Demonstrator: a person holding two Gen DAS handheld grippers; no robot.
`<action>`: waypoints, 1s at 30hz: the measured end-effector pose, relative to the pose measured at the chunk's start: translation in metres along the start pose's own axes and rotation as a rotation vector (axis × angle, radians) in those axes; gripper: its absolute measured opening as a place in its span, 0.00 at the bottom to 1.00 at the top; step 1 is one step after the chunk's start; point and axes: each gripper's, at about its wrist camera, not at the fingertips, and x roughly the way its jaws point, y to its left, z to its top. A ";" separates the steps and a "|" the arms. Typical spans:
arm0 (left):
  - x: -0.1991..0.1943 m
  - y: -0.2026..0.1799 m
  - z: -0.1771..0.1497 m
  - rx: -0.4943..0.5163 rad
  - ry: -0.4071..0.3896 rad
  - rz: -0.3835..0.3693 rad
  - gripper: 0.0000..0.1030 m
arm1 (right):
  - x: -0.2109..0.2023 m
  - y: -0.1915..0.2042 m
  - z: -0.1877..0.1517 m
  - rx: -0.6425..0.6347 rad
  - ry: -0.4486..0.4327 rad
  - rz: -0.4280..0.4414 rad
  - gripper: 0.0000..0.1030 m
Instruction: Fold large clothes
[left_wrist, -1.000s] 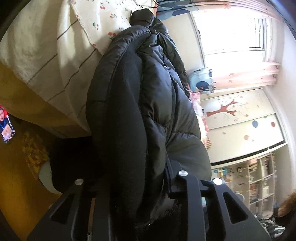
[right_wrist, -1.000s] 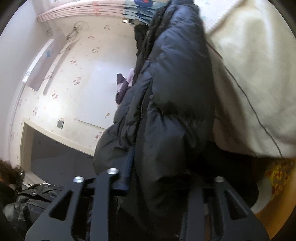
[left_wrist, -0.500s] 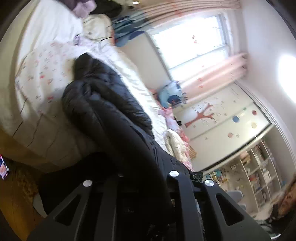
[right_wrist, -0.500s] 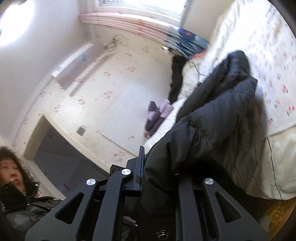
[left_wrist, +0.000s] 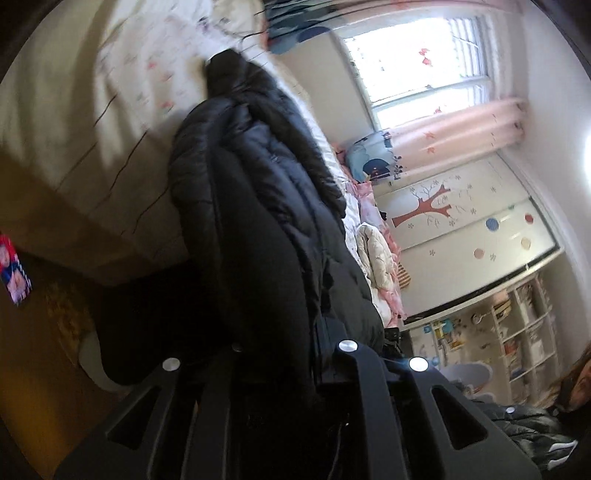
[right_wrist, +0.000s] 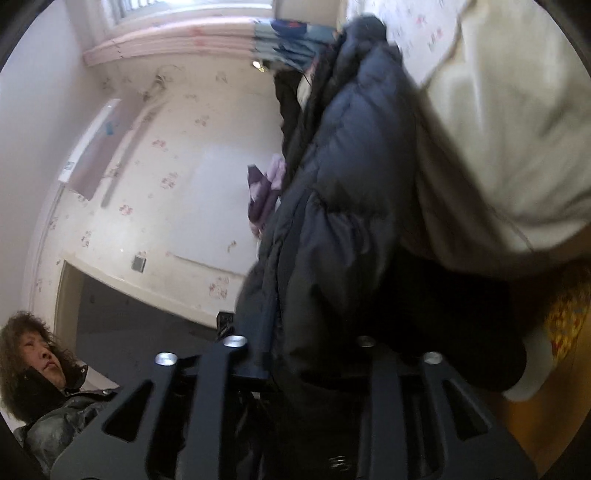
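Item one: the jacket, black, puffy, quilted. We find it running forward and up from both claws, its far end lying on the bed.

Item two: the left claw. We note its jaws narrow, clamped on a thick fold of the jacket. The fabric fills the gap and bulges out ahead of the fingers.

Item three: the right claw. We see the jacket bunched between its jaws; they have just been opening a little, yet the pads appear to press the fabric from both sides.

Item four: the bed, cream quilt with small floral print, to the left of the left claw and to the right of the right claw.

Item five: a window with pink curtains, ahead and right of the left claw.

Item six: a wardrobe with a tree motif, right of the left claw; shelves below it.

Item seven: a person in a dark coat, low left of the right claw.
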 end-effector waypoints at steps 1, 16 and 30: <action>-0.003 0.002 0.000 0.003 -0.012 -0.003 0.13 | 0.002 0.002 0.001 -0.014 0.000 0.009 0.29; -0.037 -0.091 0.023 0.213 -0.184 -0.210 0.11 | -0.004 0.108 0.045 -0.267 -0.155 0.328 0.12; 0.006 -0.114 0.182 0.186 -0.347 -0.246 0.11 | 0.023 0.134 0.193 -0.290 -0.270 0.306 0.12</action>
